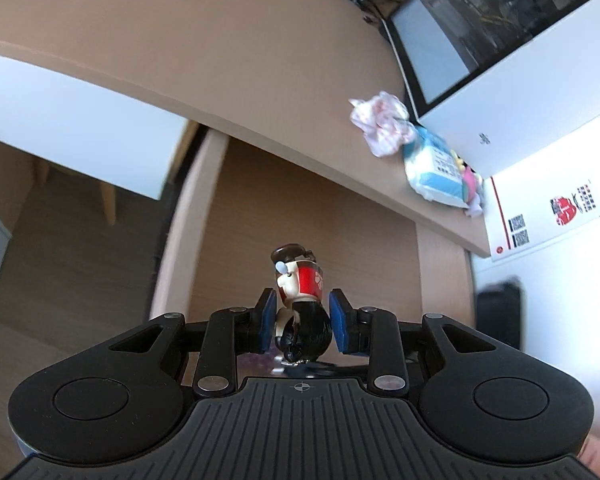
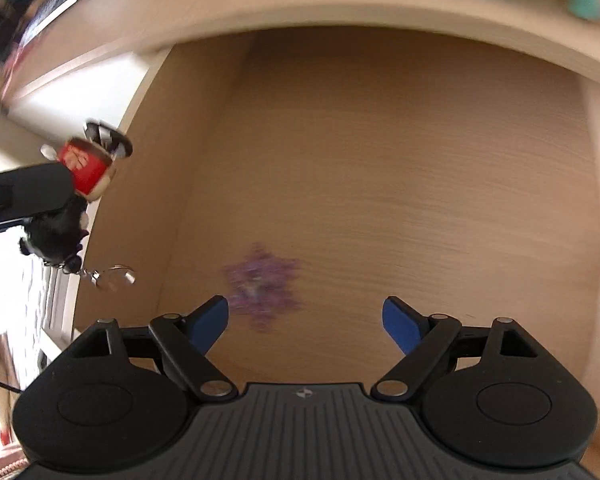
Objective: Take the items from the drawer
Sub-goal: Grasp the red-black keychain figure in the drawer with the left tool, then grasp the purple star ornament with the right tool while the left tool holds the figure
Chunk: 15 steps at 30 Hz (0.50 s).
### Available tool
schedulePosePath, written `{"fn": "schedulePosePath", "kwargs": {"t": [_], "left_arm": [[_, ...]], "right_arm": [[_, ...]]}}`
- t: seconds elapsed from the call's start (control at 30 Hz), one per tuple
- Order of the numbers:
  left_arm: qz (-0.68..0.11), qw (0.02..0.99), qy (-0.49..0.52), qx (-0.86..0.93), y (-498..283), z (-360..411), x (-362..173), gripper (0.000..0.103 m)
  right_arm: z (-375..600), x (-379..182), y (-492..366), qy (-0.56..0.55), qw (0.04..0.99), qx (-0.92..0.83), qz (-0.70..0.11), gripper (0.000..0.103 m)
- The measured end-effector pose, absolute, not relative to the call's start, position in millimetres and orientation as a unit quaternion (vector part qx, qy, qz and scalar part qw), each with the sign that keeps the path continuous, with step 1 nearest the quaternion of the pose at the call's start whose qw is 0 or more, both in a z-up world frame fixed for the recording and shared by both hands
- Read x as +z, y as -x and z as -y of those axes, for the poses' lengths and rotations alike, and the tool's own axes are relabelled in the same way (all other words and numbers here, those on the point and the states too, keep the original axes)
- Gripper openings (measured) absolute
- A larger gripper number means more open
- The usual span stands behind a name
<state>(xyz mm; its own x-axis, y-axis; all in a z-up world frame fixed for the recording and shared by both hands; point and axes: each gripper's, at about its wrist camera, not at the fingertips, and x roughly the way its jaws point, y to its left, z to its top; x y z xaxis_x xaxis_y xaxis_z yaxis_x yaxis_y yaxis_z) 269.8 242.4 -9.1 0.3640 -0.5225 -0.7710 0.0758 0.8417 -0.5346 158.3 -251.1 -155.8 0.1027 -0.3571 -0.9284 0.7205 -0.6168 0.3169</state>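
While left gripper [image 1: 302, 316] clamps figurine keychain [image 1: 300, 300] | right gripper [image 2: 306, 320] spread | drawer [image 2: 380, 168]

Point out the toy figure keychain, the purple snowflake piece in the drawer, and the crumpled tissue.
toy figure keychain [image 1: 305, 312], left wrist view, black body.
purple snowflake piece [image 2: 262, 284], right wrist view, blurred centre.
crumpled tissue [image 1: 382, 122], left wrist view, middle.

— What is in the room?
— A light wooden desk [image 1: 204, 40] with a dark screen [image 1: 480, 20] and a white box [image 1: 540, 92] on it. Bright light.
— And below?
— A brown floor [image 1: 68, 216], and maybe a chair leg [image 1: 109, 204], but it's blurry.
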Motion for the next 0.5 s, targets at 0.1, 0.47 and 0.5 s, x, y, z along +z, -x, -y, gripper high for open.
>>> {"fn": "schedulePosePath", "kwargs": {"t": [0.1,0.47,0.5], "left_arm": [[-0.527,0.801,0.223,-0.177,-265.9,-254.9,-7.7,0.032],[-0.519,0.805,0.246,-0.145,-257.2,-286.8,-6.9,0.032],[-0.521,0.804,0.246,-0.146,-258.3,-286.1,-8.0,0.032]], "right_arm": [[278.9,-169.5,-162.7,-0.633,0.416,-0.629,-0.174,0.085],[342.6,-190.7,-181.5,-0.619,0.428,-0.603,-0.265,0.06],[343.5,-188.6,-185.4,-0.608,0.431,-0.606,-0.279,0.057]]}}
